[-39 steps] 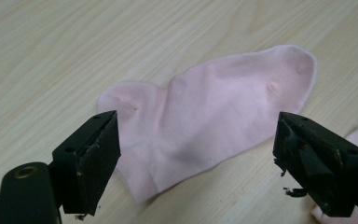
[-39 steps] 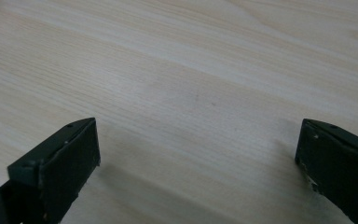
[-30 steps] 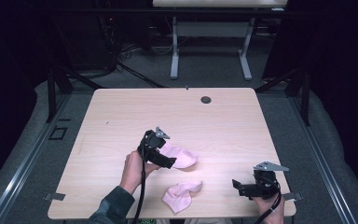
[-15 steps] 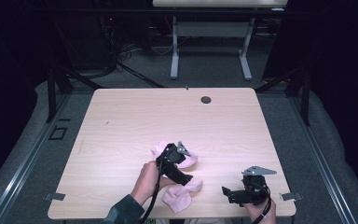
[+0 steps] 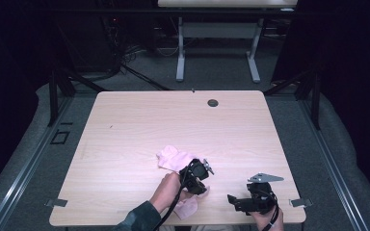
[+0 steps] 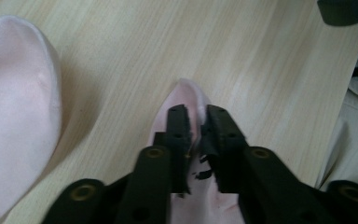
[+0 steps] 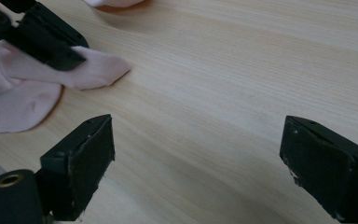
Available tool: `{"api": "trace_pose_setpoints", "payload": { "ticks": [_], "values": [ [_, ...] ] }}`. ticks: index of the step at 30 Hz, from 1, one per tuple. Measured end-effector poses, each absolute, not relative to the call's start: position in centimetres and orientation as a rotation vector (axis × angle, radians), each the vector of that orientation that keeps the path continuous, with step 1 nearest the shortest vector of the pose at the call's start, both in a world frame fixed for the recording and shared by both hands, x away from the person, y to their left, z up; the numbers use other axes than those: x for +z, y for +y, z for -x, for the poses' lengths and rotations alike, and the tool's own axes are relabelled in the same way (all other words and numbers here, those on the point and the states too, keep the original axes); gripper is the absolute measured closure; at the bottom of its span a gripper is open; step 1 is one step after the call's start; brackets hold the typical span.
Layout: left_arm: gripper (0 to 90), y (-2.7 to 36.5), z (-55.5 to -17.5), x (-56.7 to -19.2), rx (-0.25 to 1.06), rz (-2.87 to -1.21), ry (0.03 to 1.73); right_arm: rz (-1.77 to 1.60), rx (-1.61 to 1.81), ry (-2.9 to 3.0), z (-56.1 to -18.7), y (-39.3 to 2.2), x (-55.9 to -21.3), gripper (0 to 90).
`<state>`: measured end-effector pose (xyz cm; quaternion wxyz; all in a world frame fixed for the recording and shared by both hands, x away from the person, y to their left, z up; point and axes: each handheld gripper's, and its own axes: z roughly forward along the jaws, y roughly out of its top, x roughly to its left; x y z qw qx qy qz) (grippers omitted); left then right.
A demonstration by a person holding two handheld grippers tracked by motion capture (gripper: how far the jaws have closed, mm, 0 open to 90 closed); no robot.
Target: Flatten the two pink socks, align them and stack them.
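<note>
Pink fabric marked the left of the action: one pink sock [image 5: 173, 158] lay flat on the wooden table [image 5: 125, 134], just behind the left gripper [image 5: 203, 179]. That gripper's jaws were pressed together on a second pink sock [image 6: 191, 100], whose rounded end poked out past the jaw tips and rested on the wood near the front edge. Further right, well apart from both socks, the right gripper [image 5: 231, 198] sat low over bare tabletop, its jaws spread wide with nothing between them.
</note>
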<state>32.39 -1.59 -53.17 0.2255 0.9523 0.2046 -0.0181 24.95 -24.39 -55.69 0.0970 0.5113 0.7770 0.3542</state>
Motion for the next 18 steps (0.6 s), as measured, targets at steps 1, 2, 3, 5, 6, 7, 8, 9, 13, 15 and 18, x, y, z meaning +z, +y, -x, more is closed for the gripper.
{"api": "trace_pose_setpoints", "payload": {
  "ticks": [1,2,3,5,6,7,8,9,13,15,18],
  "values": [
    [87.4,-1.5,-32.5,-53.1,-0.043,-2.614,0.568,-1.512,1.066,2.31,-25.0,-24.2,-55.7,10.6],
    [87.7,-1.4,-32.6,-52.8,-0.027,-2.597,0.581,-1.51,1.072,2.313,-25.0,-24.1,-55.6,11.6],
    [87.9,-1.3,-32.7,-52.6,-0.011,-2.581,0.587,-1.505,1.081,2.318,-25.0,-23.8,-55.6,12.6],
    [88.0,-1.0,-32.9,-52.0,0.015,-2.54,0.602,-1.501,1.09,2.331,-25.0,-23.5,-55.5,14.0],
    [88.0,-0.8,-33.0,-51.6,0.028,-2.512,0.614,-1.502,1.098,2.343,-25.0,-23.3,-55.4,14.4],
    [88.0,-0.7,-33.0,-51.3,0.035,-2.478,0.625,-1.492,1.11,2.352,-25.1,-23.0,-55.4,15.7],
    [88.1,-0.5,-33.1,-51.0,0.036,-2.464,0.631,-1.494,1.113,2.359,-25.1,-22.7,-55.3,16.9],
    [88.1,-0.4,-33.2,-50.8,0.039,-2.445,0.637,-1.483,1.125,2.363,-25.2,-22.4,-55.2,18.1],
    [88.0,0.0,-33.3,-50.1,0.045,-2.38,0.651,-1.436,1.166,2.405,-25.5,-21.2,-55.0,22.7],
    [88.1,0.1,-33.3,-49.7,0.054,-2.356,0.654,-1.432,1.208,2.44,-26.0,-20.5,-55.3,25.3],
    [88.0,0.2,-33.5,-49.1,0.065,-2.329,0.655,-1.423,1.26,2.468,-26.6,-19.4,-55.8,29.5]
  ]
}}
